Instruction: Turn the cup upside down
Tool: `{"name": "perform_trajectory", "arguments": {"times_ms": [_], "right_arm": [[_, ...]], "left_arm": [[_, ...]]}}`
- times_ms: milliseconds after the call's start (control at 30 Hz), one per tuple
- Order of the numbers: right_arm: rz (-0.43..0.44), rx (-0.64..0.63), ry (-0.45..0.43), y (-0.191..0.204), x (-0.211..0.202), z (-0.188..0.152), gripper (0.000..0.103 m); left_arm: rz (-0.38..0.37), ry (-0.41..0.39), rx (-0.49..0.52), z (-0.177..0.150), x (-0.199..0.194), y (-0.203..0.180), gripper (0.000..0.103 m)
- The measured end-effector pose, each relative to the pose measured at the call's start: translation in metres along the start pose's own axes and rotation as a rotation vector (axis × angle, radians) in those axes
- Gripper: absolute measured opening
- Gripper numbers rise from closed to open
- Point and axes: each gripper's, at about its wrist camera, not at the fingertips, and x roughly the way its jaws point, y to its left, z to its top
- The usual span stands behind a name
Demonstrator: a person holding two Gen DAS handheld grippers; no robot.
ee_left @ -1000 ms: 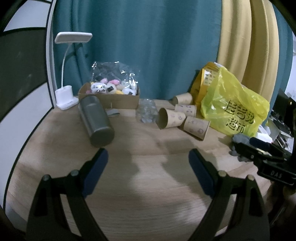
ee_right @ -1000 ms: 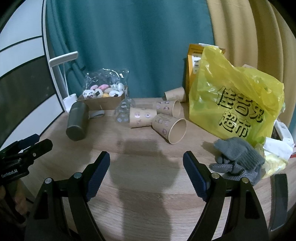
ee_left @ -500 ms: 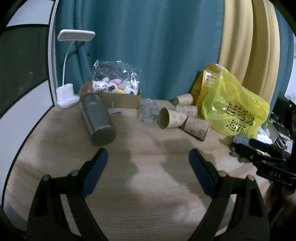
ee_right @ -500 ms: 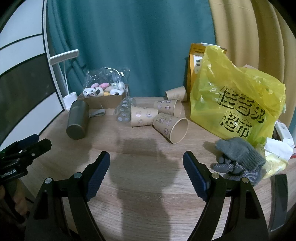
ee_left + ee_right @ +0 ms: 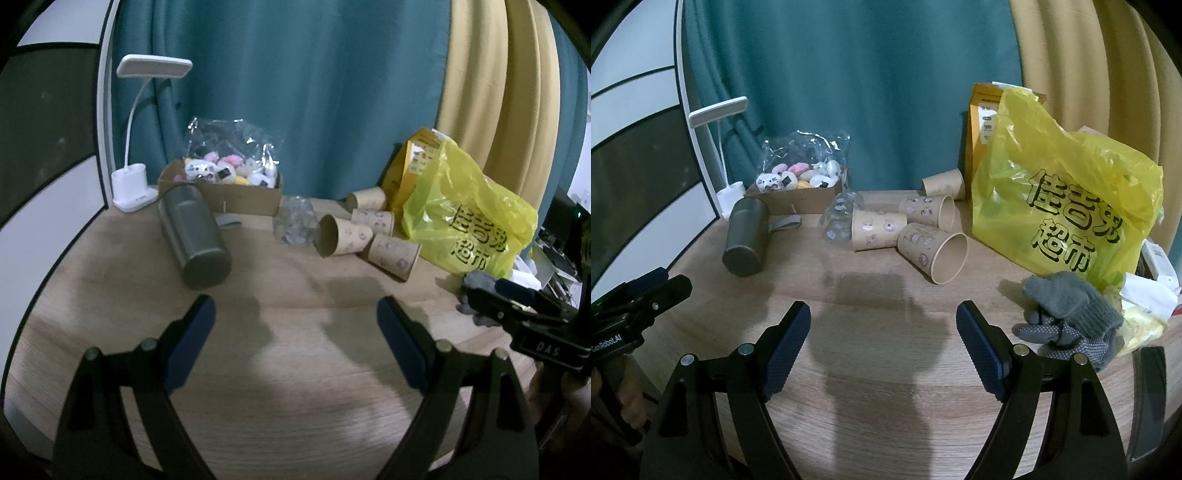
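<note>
**Cups down on their sides, both tools idle**

Lamp at far left of the bench, then a grey flask lying flat, a cardboard box of small toys, a crumpled clear wrapper. Right of that, four paper cups, all tipped over; past them a yellow bag and a grey glove.

I take the nearest cup as target. It lies with its open mouth turned toward the right wrist camera, touching the cup behind it. Kraft brown, small printed animal faces, thin rolled rim.

Handling, my estimate: very light, thin-walled, crushes easily, will skid or roll on the wood if nudged. I would take hold across the body near mid-height with a gentle squeeze, not by the rim, then rotate so the mouth faces down.

Left hand-held gripper: jaws spread wide, nothing between them, above bare bench well short of the cups. Right hand-held gripper: likewise spread and empty, the target ahead and slightly right of its line.
</note>
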Motion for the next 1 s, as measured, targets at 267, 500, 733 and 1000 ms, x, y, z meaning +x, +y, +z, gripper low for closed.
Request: {"name": "perform_trajectory", "arguments": {"times_ms": [267,500,733,1000], "right_arm": [[0.002,0.001,0.005,-0.002,0.001,0.0,0.084],[0.001,0.001,0.004,-0.001,0.002,-0.001,0.084],[0.002,0.002,0.009,-0.002,0.004,-0.001,0.084],[-0.001,0.013,0.03,-0.012,0.018,0.002,0.084]], "left_arm": [[0.006,0.002,-0.004,-0.001,0.001,0.002,0.09],[0.008,0.019,0.016,-0.002,0.006,0.002,0.09],[0.03,0.025,0.052,0.003,0.013,0.002,0.09],[0.018,0.06,0.249,0.024,0.041,-0.015,0.09]]}}
